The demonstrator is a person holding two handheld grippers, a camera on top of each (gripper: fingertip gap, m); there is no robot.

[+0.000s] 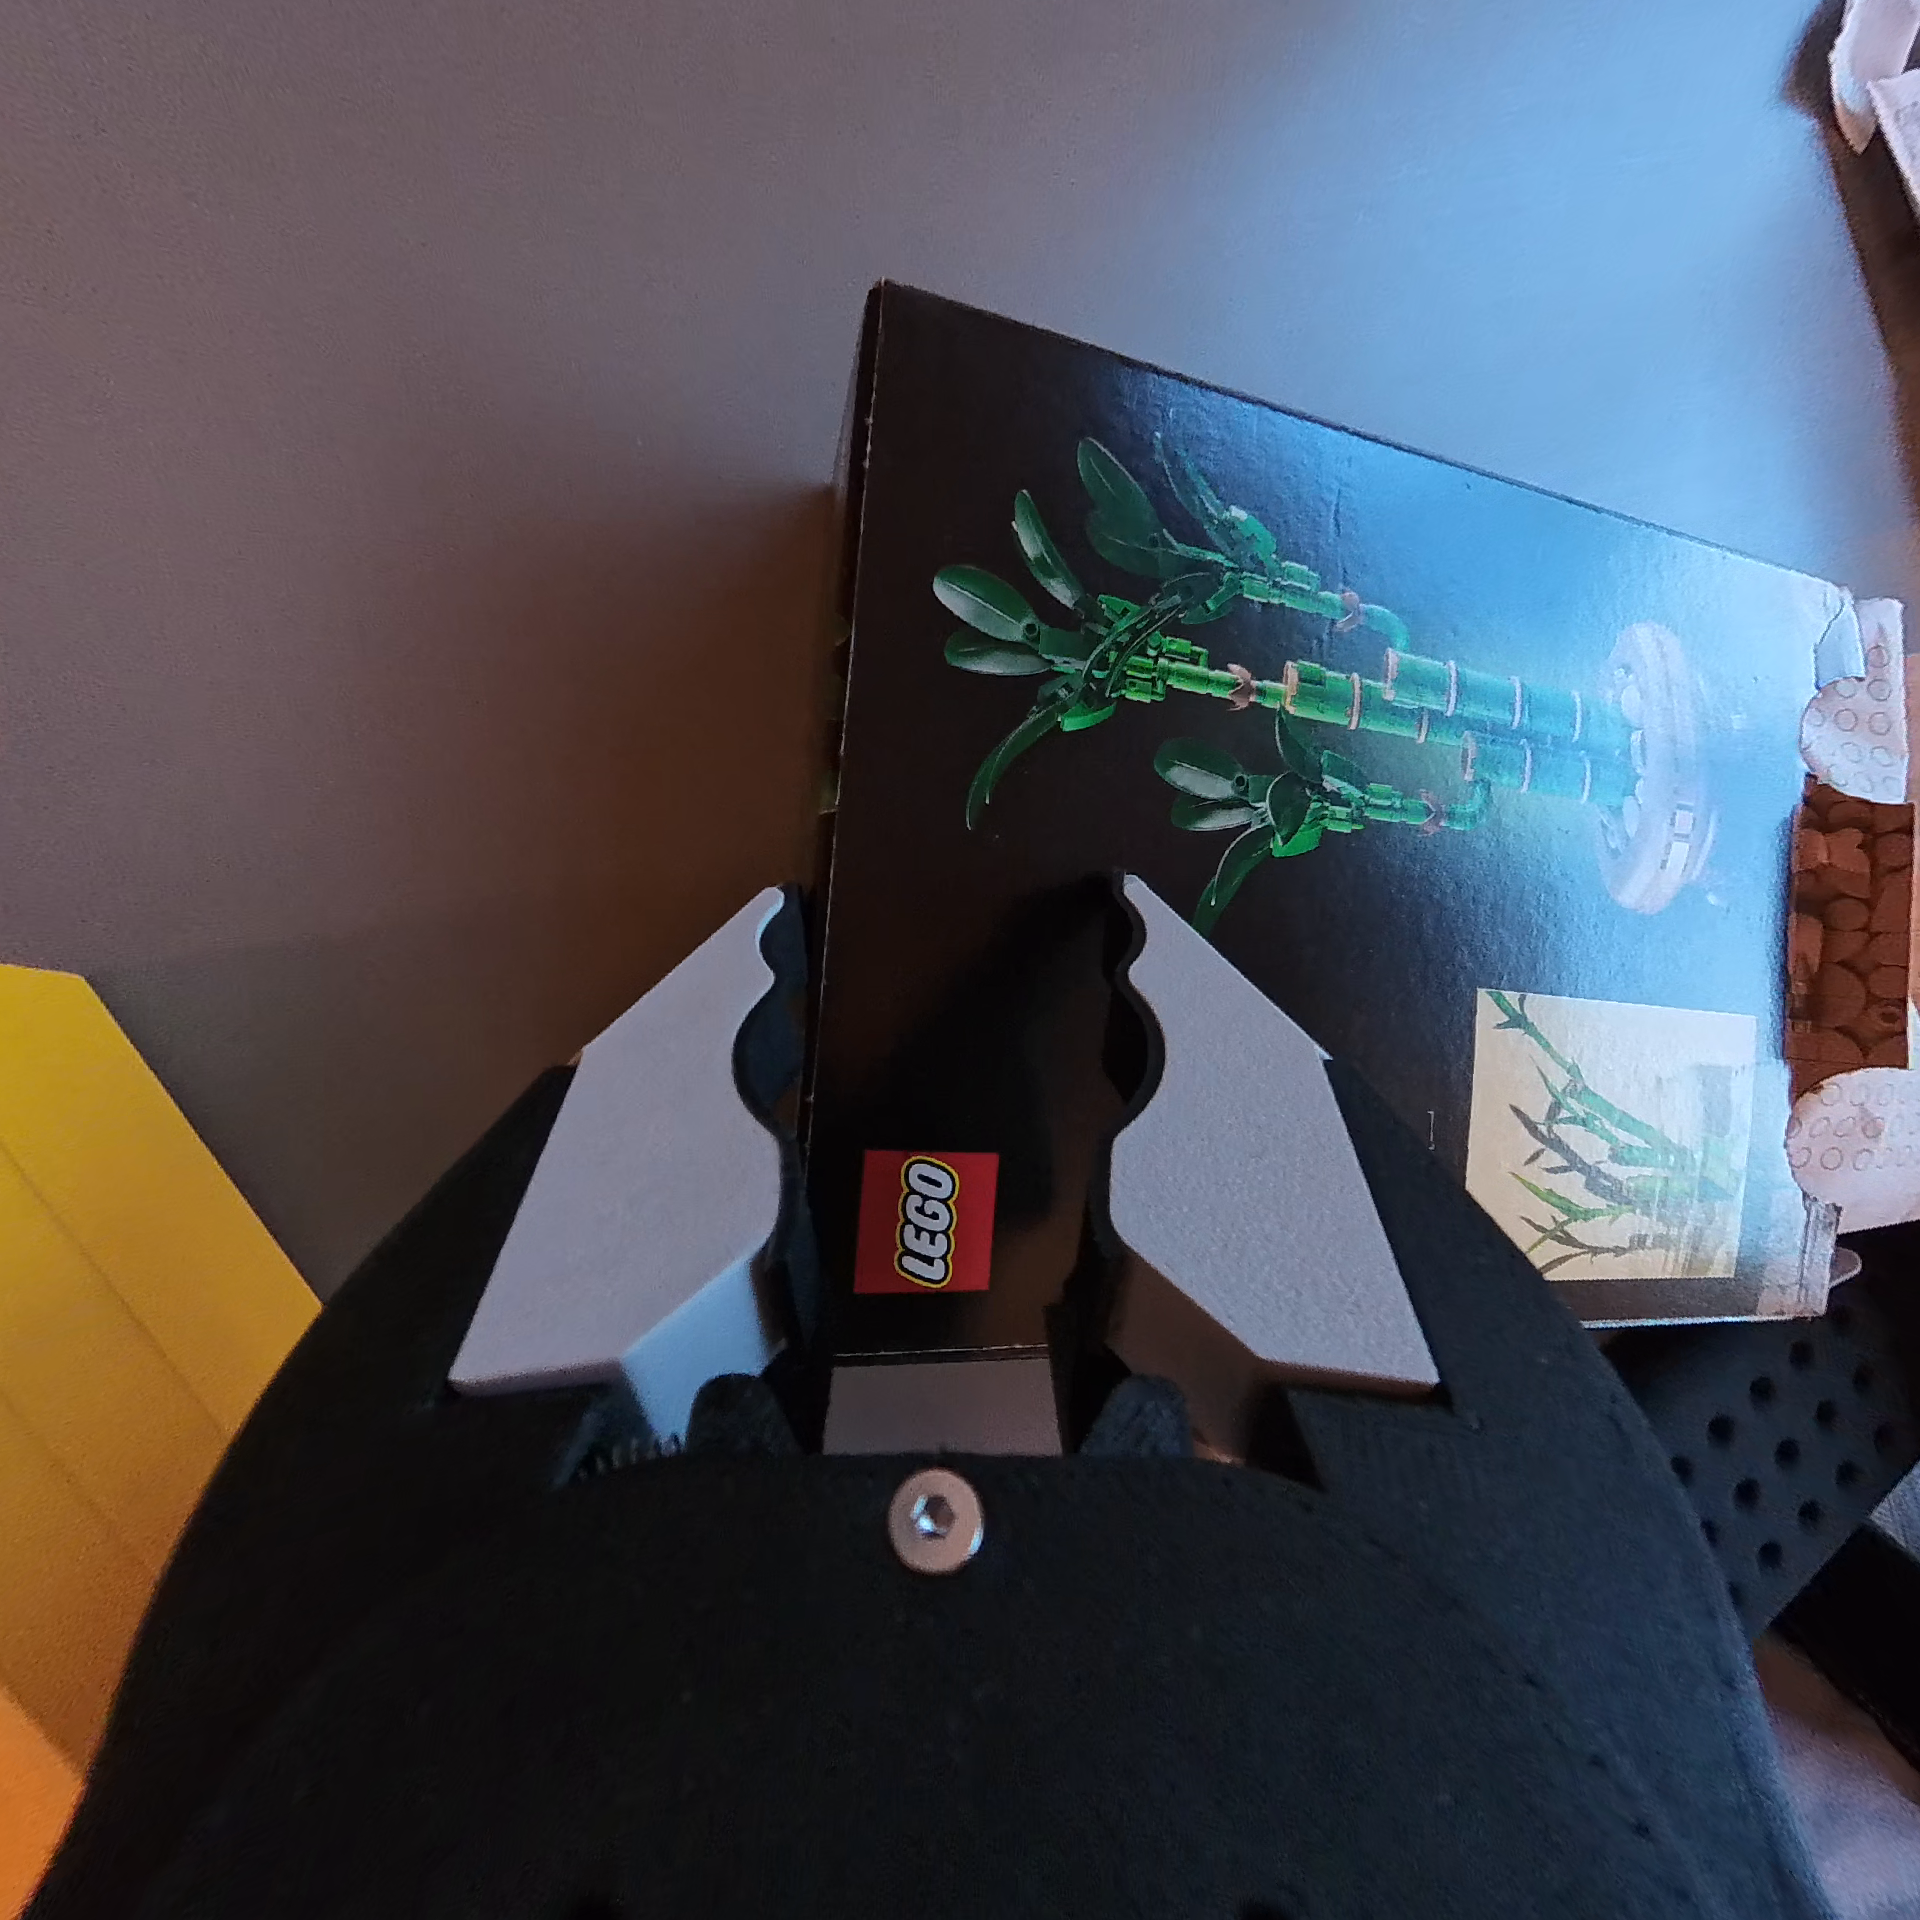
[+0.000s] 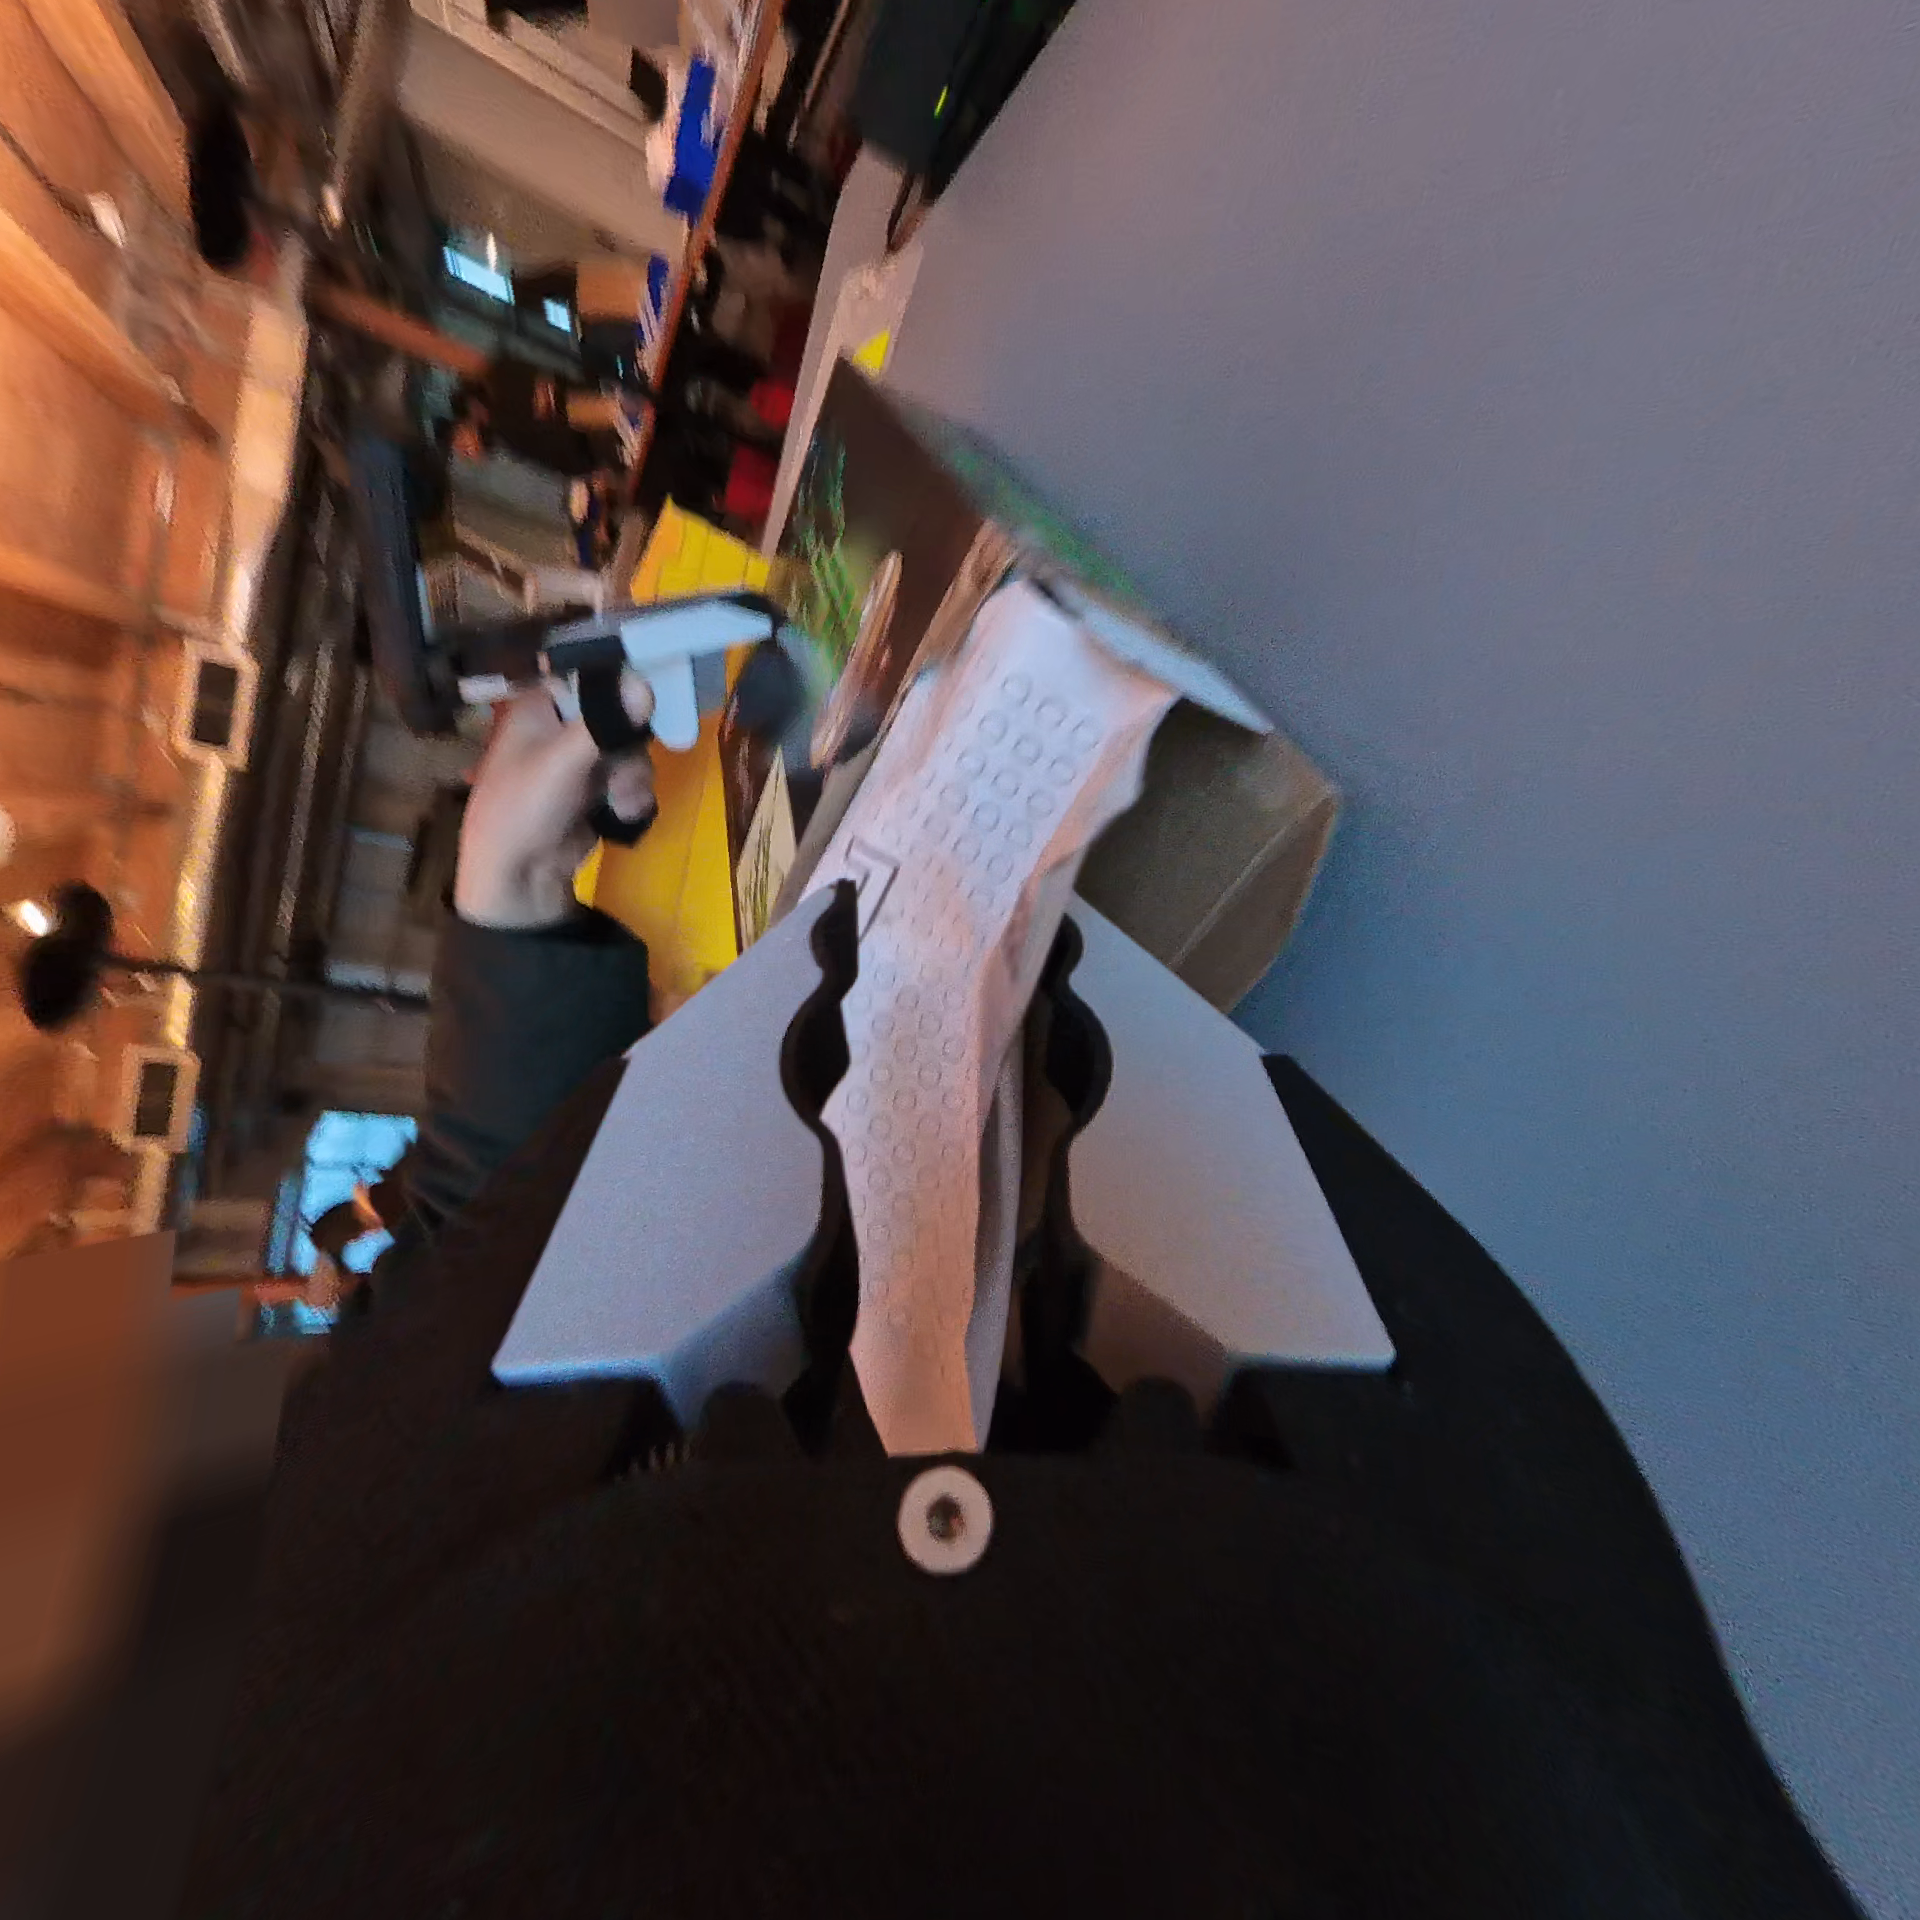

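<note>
A black cardboard box (image 1: 1351,582) printed with a green bamboo plant lies on the grey table (image 1: 416,312). My left gripper (image 1: 956,894) is closed on its near left corner. The left pad sits against the box's side edge and the right finger lies on the printed face. My right gripper (image 2: 956,909) is shut on a white paper bag (image 2: 997,790) embossed with small circles. The bag runs out of the box's open end (image 2: 1195,831). It also shows at the torn right end of the box in the left wrist view (image 1: 1860,727). A hand (image 2: 520,800) holds the left gripper (image 2: 686,644) at the box's far side.
A yellow box (image 1: 104,1195) stands left of the black box and shows behind it in the right wrist view (image 2: 665,852). Crumpled white paper (image 1: 1870,94) lies at the far right. A black perforated part (image 1: 1787,1455) sits below the box's right end. Blurred shelves (image 2: 520,312) fill the background. Left tips to right tips: about 30 centimeters.
</note>
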